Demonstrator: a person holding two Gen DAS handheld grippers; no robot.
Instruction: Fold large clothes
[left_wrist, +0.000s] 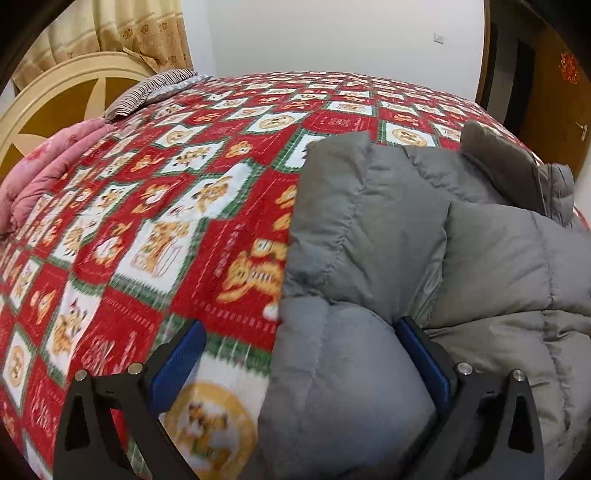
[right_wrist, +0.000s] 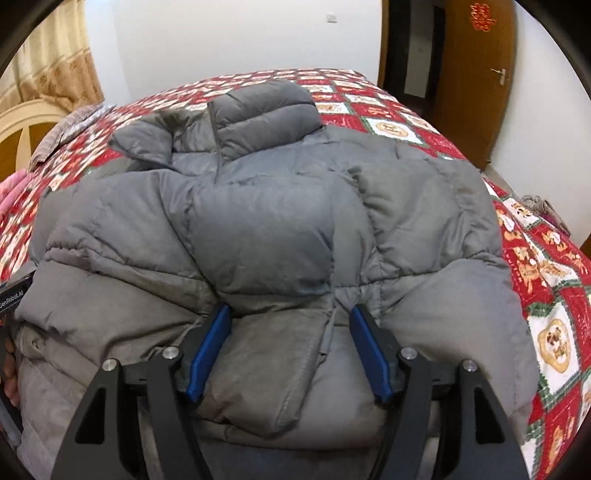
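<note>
A large grey puffer jacket (left_wrist: 369, 229) (right_wrist: 277, 221) lies on the bed, collar (right_wrist: 266, 107) at the far end, its sides folded in over the middle. My left gripper (left_wrist: 299, 325) hangs wide open over the jacket's left edge. Its right pad (left_wrist: 421, 354) rests against the padding, and its left pad (left_wrist: 177, 362) is over the blanket. My right gripper (right_wrist: 290, 309) stands open at the near hem, with a puffy fold of jacket filling the gap between the blue pads (right_wrist: 210, 347). Part of the left gripper's body (right_wrist: 11, 299) shows at the left border of the right wrist view.
The bed carries a red, white and green tiger-print blanket (left_wrist: 166, 221) (right_wrist: 546, 266). A pink quilt (left_wrist: 48, 166) and a striped pillow (left_wrist: 147, 92) lie by the cream headboard (left_wrist: 55, 99). A curtain (left_wrist: 110, 33) hangs behind it. A brown door (right_wrist: 472, 74) stands beyond the bed's right side.
</note>
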